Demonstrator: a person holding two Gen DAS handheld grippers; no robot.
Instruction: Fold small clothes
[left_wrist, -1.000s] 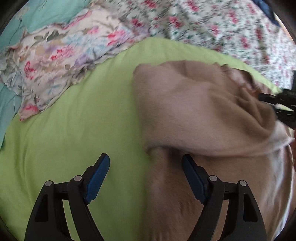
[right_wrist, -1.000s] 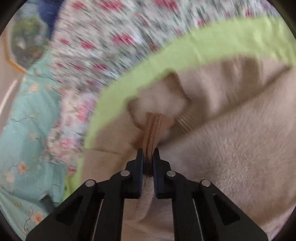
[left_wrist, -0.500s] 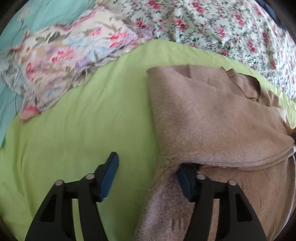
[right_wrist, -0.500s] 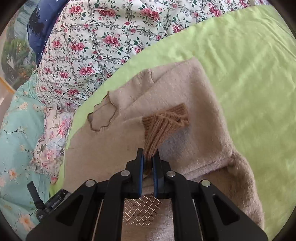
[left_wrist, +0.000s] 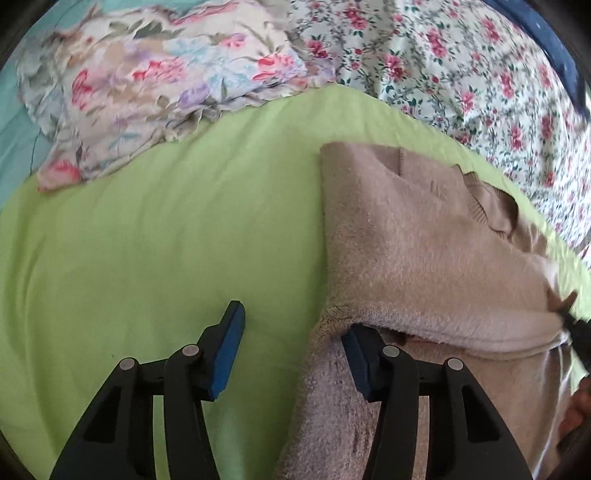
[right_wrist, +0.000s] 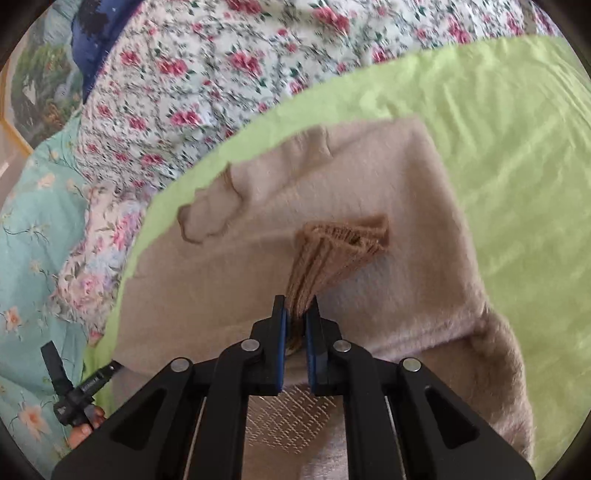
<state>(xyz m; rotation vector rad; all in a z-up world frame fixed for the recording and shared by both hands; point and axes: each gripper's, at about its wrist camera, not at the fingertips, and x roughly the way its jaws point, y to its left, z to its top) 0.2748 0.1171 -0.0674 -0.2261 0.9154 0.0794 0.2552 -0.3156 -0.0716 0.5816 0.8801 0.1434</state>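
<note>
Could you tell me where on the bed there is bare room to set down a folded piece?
The green sheet is bare between the beige sweater and the pastel floral pillow, also beyond the sweater's other edge. The rose-print bedding crowds the far side.

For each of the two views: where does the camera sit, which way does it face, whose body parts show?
Left wrist: on the left tool, facing down at the beige sweater on the green sheet; own fingers only.
Right wrist: on the right tool, facing down at the ribbed cuff it pinches; the person's fingertips at lower left.
Shared: sweater, sheet, floral bedding.
</note>
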